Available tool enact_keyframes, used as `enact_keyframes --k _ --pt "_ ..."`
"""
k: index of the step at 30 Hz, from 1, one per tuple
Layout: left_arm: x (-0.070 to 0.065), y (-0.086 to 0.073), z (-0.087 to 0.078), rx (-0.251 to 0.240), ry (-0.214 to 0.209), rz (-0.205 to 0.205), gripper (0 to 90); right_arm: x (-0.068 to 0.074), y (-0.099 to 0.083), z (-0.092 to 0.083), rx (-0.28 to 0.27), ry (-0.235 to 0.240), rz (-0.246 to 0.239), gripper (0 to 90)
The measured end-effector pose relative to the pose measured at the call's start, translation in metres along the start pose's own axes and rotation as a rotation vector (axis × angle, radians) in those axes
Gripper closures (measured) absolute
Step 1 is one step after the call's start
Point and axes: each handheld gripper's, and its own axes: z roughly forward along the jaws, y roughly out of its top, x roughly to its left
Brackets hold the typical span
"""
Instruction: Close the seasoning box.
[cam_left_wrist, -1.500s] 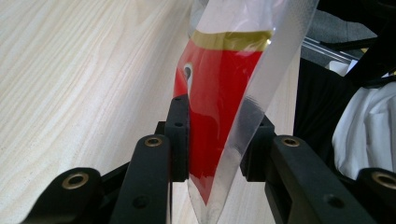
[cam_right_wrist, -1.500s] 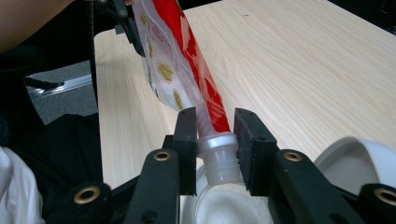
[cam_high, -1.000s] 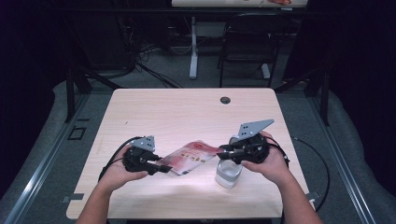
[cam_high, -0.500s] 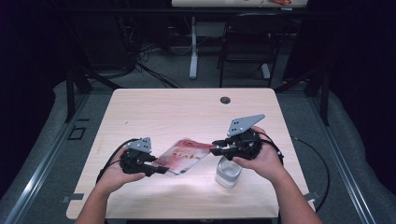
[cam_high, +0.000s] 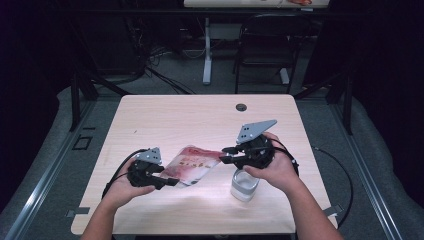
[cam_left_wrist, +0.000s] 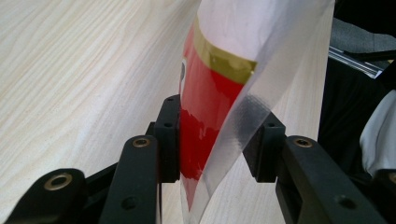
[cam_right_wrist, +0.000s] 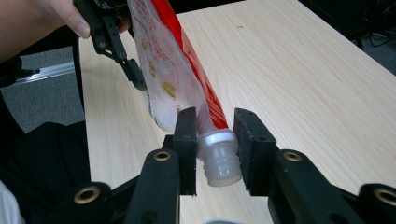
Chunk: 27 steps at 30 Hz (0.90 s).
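Observation:
A red and clear pouch (cam_high: 192, 165) with a white spout (cam_right_wrist: 217, 156) hangs between both grippers above the table. My right gripper (cam_high: 225, 154) is shut on the spout's neck, its pads (cam_right_wrist: 187, 140) pressing each side. The pouch's (cam_left_wrist: 210, 93) bottom end stands between the jaws of my left gripper (cam_high: 170, 181). Those jaws have just been opening. One pad (cam_left_wrist: 170, 135) still touches the red film, while the other stands off from it. In the right gripper view the pouch (cam_right_wrist: 173, 79) runs up to the left gripper (cam_right_wrist: 133, 74).
A small clear container (cam_high: 244, 186) stands on the wooden table (cam_high: 165, 120) right under my right hand. A dark grommet hole (cam_high: 241, 107) sits near the far edge. Cables trail from both grippers. A chair (cam_high: 265, 55) stands beyond the table.
The right hand has lifted the spout end a little and drawn it slightly left, so the pouch slopes more steeply. The left hand has stayed in place.

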Motion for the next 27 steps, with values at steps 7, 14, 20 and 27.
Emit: enact_keyframes --k 7,14,20,27 --pt "0.003 -0.002 -0.002 -0.004 0.013 -0.004 61.0 0.002 0.003 0.002 0.004 -0.003 -0.005 71.2" --pt "0.003 -0.002 -0.004 -0.013 0.036 -0.015 58.6 0.004 0.008 0.004 0.000 -0.011 -0.015 71.2" --pt "0.000 0.001 -0.007 -0.020 0.045 0.007 59.7 0.006 0.012 0.007 0.002 -0.011 -0.022 71.3" --pt "0.000 0.001 -0.004 0.002 0.057 -0.002 59.5 0.008 0.014 0.011 0.009 -0.017 -0.032 71.2"
